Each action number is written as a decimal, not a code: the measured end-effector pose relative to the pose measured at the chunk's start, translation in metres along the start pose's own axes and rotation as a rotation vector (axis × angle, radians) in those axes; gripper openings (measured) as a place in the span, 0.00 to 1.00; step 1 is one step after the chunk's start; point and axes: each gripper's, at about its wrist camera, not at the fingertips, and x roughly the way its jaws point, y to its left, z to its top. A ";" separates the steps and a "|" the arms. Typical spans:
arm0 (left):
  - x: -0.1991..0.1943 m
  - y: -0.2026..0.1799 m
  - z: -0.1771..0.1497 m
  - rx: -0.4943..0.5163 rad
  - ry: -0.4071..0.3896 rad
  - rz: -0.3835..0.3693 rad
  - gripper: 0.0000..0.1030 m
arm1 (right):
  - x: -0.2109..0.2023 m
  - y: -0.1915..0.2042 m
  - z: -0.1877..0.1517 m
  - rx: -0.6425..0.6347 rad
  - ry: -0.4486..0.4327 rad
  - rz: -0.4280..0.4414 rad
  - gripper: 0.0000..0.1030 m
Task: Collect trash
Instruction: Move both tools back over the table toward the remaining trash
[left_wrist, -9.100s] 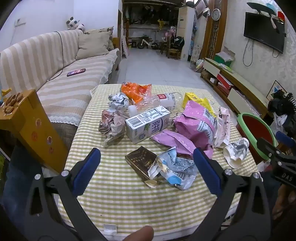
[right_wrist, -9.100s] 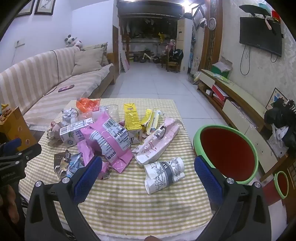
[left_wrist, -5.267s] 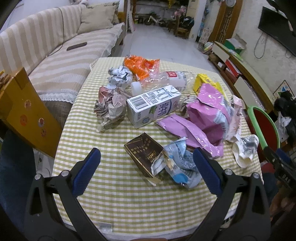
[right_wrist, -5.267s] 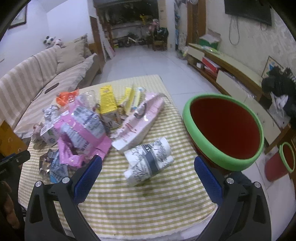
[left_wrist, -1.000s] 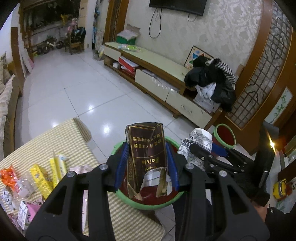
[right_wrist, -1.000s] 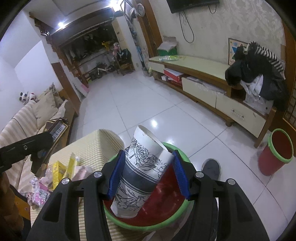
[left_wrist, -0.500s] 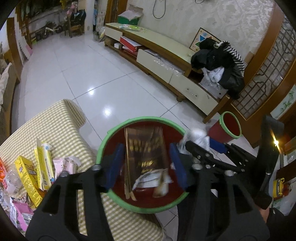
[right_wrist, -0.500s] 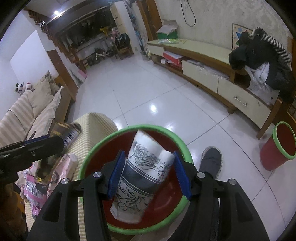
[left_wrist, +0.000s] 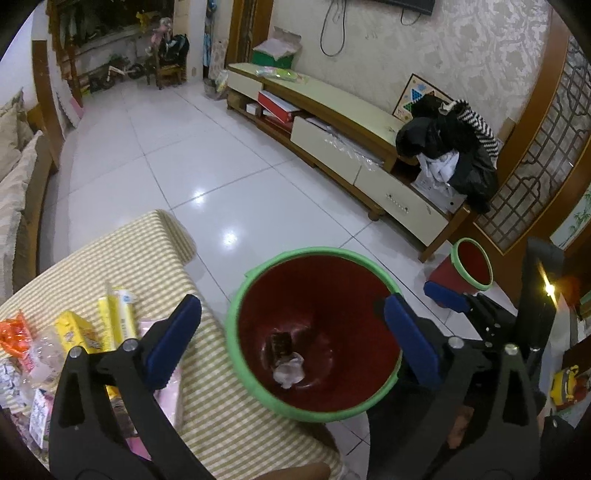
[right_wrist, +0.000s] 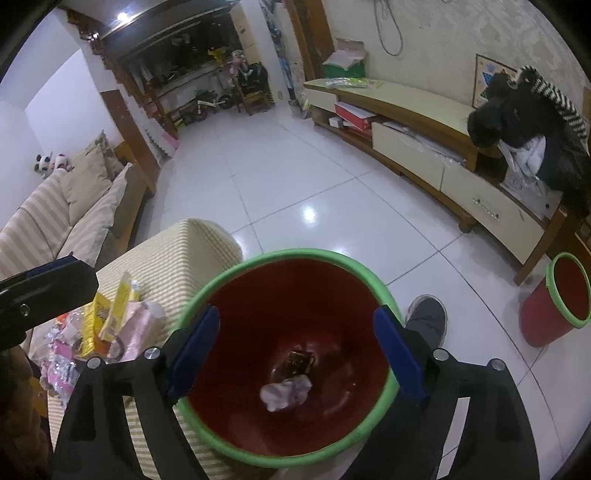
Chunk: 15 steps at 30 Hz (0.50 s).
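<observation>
A red bin with a green rim stands beside the checked table. At its bottom lie the brown box and the white paper cup. My left gripper is open and empty above the bin's mouth. My right gripper is open and empty over the bin too; it also shows in the left wrist view. More trash lies on the table: yellow cartons, an orange wrapper and pink packets.
The checked table is left of the bin. A second small red bin stands on the tiled floor by the TV cabinet. A shoe is beside the big bin. The sofa is at left.
Both grippers opened over the bin. The brown box fell from the left gripper and the paper cup from the right; both now lie at the bin's bottom.
</observation>
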 end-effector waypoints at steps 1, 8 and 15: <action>-0.006 0.004 -0.001 -0.004 -0.008 0.004 0.95 | -0.005 0.007 0.000 -0.010 -0.006 0.009 0.82; -0.060 0.043 -0.022 -0.077 -0.069 0.068 0.95 | -0.024 0.071 -0.008 -0.092 -0.018 0.069 0.83; -0.124 0.096 -0.065 -0.174 -0.140 0.169 0.95 | -0.038 0.146 -0.026 -0.210 -0.016 0.154 0.84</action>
